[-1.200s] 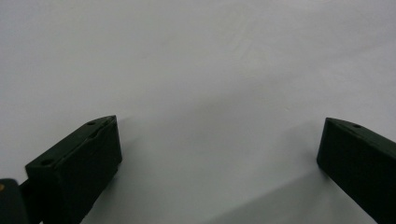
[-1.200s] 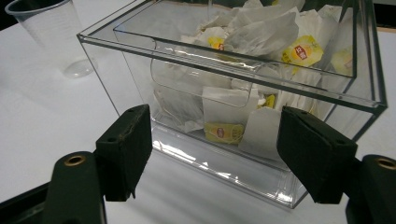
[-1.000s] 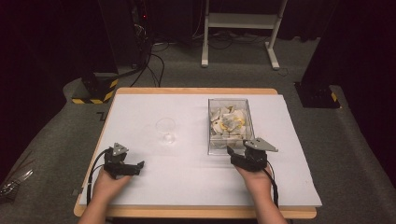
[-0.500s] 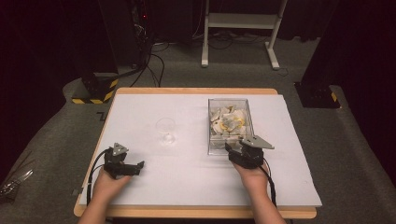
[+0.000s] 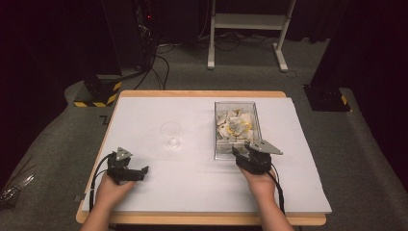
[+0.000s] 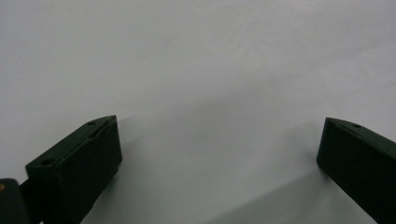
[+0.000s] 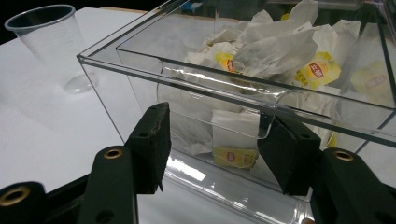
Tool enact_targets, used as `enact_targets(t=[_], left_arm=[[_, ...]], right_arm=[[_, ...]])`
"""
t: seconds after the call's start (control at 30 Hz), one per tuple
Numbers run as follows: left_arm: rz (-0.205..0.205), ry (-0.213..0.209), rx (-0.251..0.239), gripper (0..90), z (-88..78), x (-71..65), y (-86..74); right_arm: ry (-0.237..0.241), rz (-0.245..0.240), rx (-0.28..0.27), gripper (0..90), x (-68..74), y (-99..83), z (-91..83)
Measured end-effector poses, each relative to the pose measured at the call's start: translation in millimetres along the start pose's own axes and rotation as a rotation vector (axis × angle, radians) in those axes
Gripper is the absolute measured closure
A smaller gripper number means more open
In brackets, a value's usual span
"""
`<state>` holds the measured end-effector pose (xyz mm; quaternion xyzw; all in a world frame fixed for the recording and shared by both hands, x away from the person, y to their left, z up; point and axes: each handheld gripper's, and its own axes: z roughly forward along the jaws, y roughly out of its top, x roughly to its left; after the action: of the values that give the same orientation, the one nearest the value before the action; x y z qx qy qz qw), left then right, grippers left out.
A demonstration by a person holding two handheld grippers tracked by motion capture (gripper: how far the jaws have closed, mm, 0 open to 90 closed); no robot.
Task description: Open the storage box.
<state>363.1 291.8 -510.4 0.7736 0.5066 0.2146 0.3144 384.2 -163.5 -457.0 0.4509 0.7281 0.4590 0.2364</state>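
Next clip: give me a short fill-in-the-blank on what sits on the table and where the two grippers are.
1. The clear box holds a pile of ____ with yellow tags.
2. The plastic cup stands upright and is ____ inside.
3. The right gripper faces the box's near wall, its fingers just closing; between them lies only the ____.
4. The left gripper has nothing between its fingers, which stand ____.

Missing words: tea bags; empty; wall; open

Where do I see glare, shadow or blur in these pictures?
High view: bright white table, floor around it nearly black. Left gripper view: soft shadows beside the jaws on the plain table, no glare. Right gripper view: bright reflections along the clear box edges; the near jaws look slightly soft.
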Motion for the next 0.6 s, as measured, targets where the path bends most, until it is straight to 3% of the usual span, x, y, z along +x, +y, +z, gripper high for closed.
enact_targets(t=[0.6], left_arm=[[0.001, 0.0, 0.001, 0.3, -0.2, 0.0, -0.1]], right_arm=[[0.006, -0.006, -0.011, 49.3, 1.6, -5.4, -9.1]])
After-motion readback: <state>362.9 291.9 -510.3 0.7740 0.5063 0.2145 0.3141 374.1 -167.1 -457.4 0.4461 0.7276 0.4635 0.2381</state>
